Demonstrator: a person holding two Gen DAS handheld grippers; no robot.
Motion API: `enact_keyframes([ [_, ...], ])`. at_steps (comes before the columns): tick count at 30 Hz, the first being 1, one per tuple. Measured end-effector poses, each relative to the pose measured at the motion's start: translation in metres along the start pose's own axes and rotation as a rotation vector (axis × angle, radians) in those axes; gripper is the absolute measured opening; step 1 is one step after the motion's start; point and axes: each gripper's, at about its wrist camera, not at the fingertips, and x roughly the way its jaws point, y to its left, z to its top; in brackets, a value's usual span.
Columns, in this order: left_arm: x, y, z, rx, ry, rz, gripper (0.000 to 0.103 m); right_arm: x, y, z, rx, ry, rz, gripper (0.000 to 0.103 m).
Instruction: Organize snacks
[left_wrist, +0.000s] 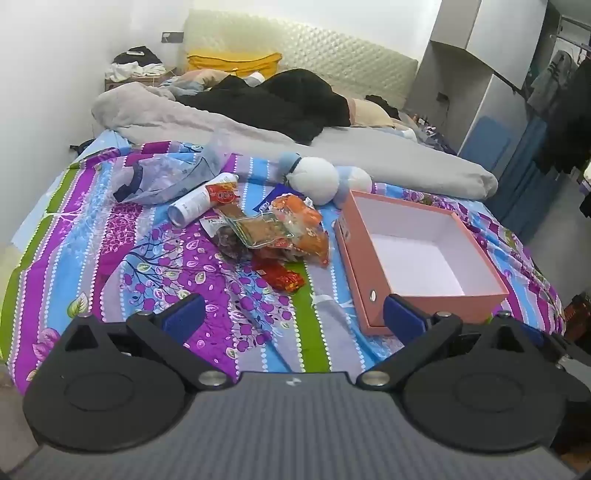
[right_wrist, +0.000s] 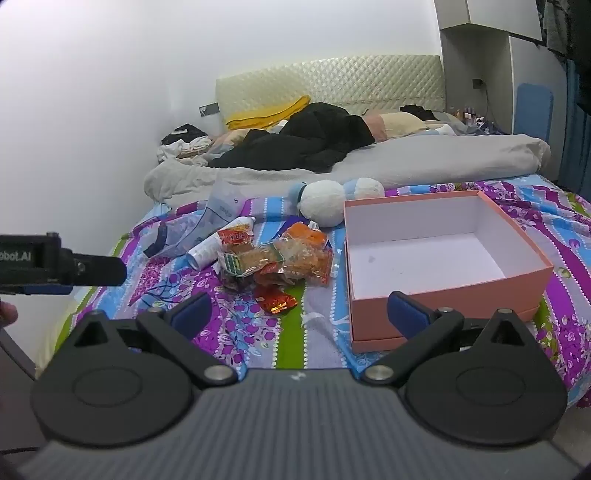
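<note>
A heap of snack packets lies on the flowered bedspread, with an orange bag on its right and a small red packet in front. To the right stands an open pink box, white inside and empty. A white tube lies left of the heap. My left gripper is open above the bedspread, short of the snacks. My right gripper is open too, its right finger before the box's front wall. The left gripper's side also shows at the right wrist view's left edge.
A crumpled clear plastic bag lies behind the tube. A white and blue plush toy sits behind the box. Grey duvet and dark clothes cover the far bed. Wardrobe stands right; bed edges are near.
</note>
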Motion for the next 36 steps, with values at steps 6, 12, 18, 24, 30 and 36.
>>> enact_keyframes([
  [6,-0.008,0.005,0.001,-0.021,-0.027,-0.021,0.103,-0.003,0.001,0.0,-0.016,-0.025,0.008,0.103],
  [12,-0.008,-0.001,-0.003,-0.002,-0.018,-0.024,0.103,-0.01,0.004,-0.003,-0.005,-0.016,0.001,0.103],
  [18,-0.005,-0.003,-0.004,0.002,-0.01,-0.024,0.103,-0.006,-0.001,-0.004,0.005,-0.011,-0.003,0.103],
  [24,-0.003,-0.003,-0.006,0.002,-0.007,-0.026,0.103,-0.005,-0.001,-0.006,0.004,-0.002,-0.003,0.103],
  [30,0.0,0.0,-0.007,-0.005,-0.001,-0.025,0.103,-0.004,0.0,-0.007,0.005,0.004,-0.009,0.103],
  [36,0.0,0.001,-0.007,-0.006,0.001,-0.027,0.103,-0.004,0.0,-0.009,0.004,0.006,-0.008,0.103],
])
